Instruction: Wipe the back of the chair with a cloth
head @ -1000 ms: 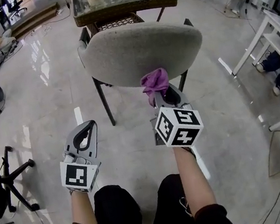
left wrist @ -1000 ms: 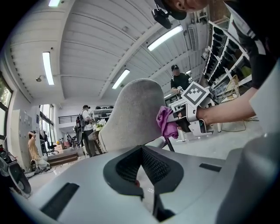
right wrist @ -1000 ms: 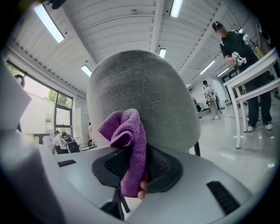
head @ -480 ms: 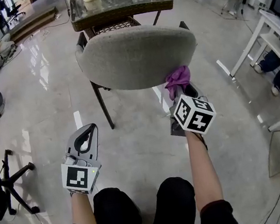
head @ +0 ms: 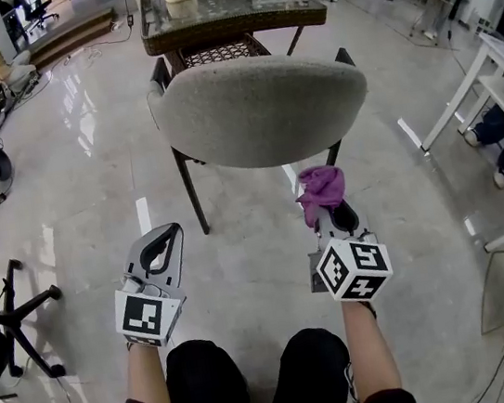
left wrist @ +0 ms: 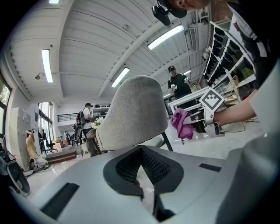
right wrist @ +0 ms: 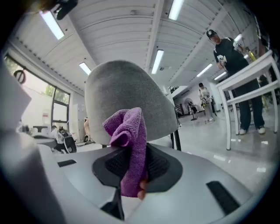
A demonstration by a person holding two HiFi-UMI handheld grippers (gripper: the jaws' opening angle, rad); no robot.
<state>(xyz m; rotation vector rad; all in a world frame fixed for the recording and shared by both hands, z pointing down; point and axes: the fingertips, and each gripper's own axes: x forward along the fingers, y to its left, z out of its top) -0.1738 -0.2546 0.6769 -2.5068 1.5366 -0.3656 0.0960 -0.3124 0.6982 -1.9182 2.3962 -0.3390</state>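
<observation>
- My right gripper (head: 334,219) is clamped on the purple cloth (head: 320,187), just below the lower right edge of the chair back (head: 262,110), not touching it.
- My left gripper (head: 158,253) hangs low, off the chair's left side, jaws together with nothing between them.
- No marks show on the chair back, so I can't judge how much is wiped. Any remaining stroke needs the cloth on it.
- A glass-topped surface (head: 228,7) stands behind the chair and a white table frame (head: 485,67) to its right. Nothing blocks my reach.
</observation>
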